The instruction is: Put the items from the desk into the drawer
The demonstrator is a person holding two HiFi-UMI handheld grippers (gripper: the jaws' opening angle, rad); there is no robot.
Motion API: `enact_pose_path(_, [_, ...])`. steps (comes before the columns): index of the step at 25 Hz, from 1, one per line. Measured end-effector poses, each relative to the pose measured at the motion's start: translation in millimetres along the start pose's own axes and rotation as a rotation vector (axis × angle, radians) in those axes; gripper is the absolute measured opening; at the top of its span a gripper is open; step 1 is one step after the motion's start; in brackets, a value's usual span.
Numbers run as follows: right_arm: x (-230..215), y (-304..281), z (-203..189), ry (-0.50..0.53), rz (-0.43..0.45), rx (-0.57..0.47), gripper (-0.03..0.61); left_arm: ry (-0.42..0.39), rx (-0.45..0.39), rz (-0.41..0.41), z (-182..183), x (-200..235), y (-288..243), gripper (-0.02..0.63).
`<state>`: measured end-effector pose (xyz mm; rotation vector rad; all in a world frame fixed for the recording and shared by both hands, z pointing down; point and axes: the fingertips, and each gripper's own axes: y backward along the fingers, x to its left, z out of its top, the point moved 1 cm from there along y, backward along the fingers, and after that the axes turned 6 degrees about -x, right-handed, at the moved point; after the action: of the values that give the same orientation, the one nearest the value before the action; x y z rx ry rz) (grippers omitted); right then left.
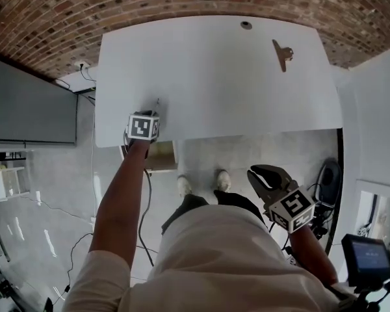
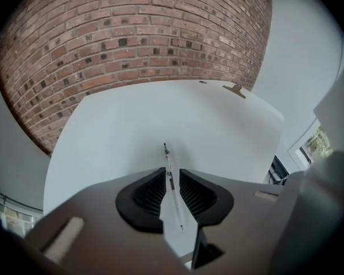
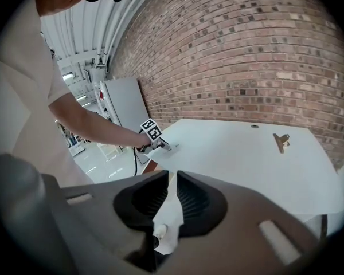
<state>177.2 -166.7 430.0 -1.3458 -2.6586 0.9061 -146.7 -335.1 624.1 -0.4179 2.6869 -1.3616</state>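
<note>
1. Left tool [image 2: 172, 169]: the jaws stand narrowly apart and straddle the thin clear pen with a dark tip [image 2: 168, 159]. We see a gap on both sides of the barrel, so it isn't gripped yet.
2. The pen lies flat on the white surface [image 2: 120, 125], lengthwise along the tool axis and near the front edge.
3. Risk A: the barrel is slim and round. If the pads close above its midline, we'd expect it to squirt out or roll. The front edge is near, so a roll could send it to the floor.
4. Risk B: if the tool goes too low, the pad tips scrape the surface and may stall before they reach the pen.
5. Risk C: the grip would sit at one end of a long barrel. The pen may pivot or droop when lifted, then catch on the way down.
6. What looks like a tan open drawer [image 1: 161, 156] sits just under the front edge by the left tool. It's partly hidden by the arm, so we judge the drop will be semi-blind, and an early release would miss it.
7. Right tool [image 3: 174, 176]: the jaws are nearly together with nothing between them, and it is held low, off the surface. It's not placed to catch a runaway pen.
8. The bronze metal binder clip [image 1: 283, 53] is well apart, at the far right of the surface. It's untouched and will need a long reach.
</note>
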Motion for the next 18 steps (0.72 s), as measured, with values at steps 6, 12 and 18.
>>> enact_pose_path(6, [2.3, -3.6, -5.1, -0.026, -0.032, 0.008, 0.046, 0.025, 0.032, -0.035, -3.5, 1.6, -13.5, 0.081])
enact_pose_path(12, [3.1, -8.0, 1.9, -0.044, -0.039, 0.016, 0.046, -0.013, 0.08, -0.037, -9.4, -0.6, -25.6, 0.071])
enact_pose_path(18, [5.0, -7.7, -1.6, -0.038, -0.051, 0.034, 0.046, 0.003, 0.075, -0.045, -9.6, -2.4, -25.2, 0.051])
